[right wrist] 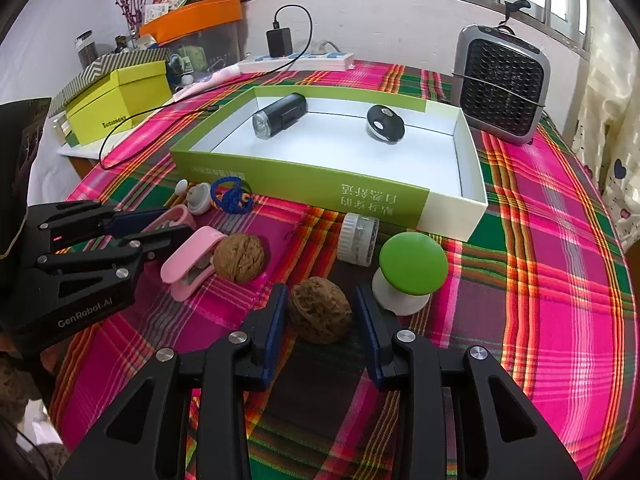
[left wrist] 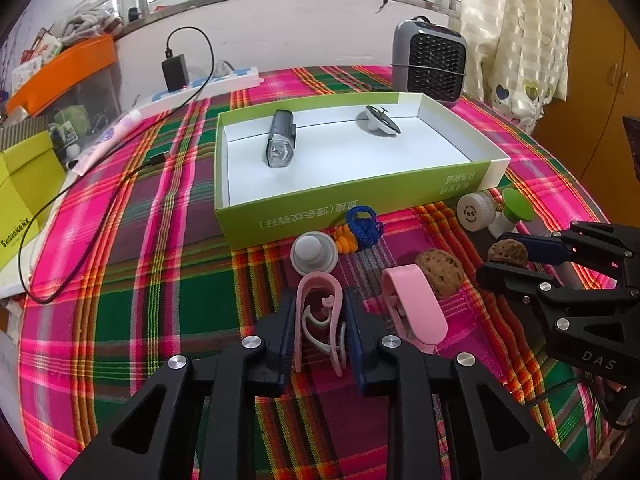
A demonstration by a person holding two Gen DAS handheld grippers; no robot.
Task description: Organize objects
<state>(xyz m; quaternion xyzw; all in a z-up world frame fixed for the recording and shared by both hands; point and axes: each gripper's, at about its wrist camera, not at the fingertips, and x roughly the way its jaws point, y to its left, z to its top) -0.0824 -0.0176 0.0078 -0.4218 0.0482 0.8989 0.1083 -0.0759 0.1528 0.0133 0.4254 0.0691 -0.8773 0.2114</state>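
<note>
Grippers sit low over the plaid tablecloth (left wrist: 140, 280), each on its own item. Our left gripper (left wrist: 320, 332) is clenched on the pink clip (left wrist: 318, 312) — both blue pads press its sides, clip upright on the cloth. Our right gripper (right wrist: 320, 320) straddles a walnut (right wrist: 320, 309); the left pad looks to be touching the shell, the right pad shows a small gap, so we judge it not yet gripped. The walnut sits on the cloth just beside the green mushroom toy (right wrist: 412, 268).

The green box (right wrist: 304, 184) lies just beyond, open, with a flashlight (right wrist: 280, 115) and a round black gadget (right wrist: 385, 124) already inside. Still loose on the cloth: second walnut (right wrist: 239, 257), pink stapler-like clip (right wrist: 192, 264), white jar (right wrist: 358, 238), blue cord (right wrist: 230, 196), grey knob (left wrist: 314, 258).

To do this step well, we'd lift the pink clip straight up before heading for the box — its thin curled plastic may flex or twist out if dragged. Clear the near wall, then lower it into the bare white floor between the two items. For the walnut: centre it, close fully, since the round shell may roll. Keep the arms apart so they don't cross at the box.
</note>
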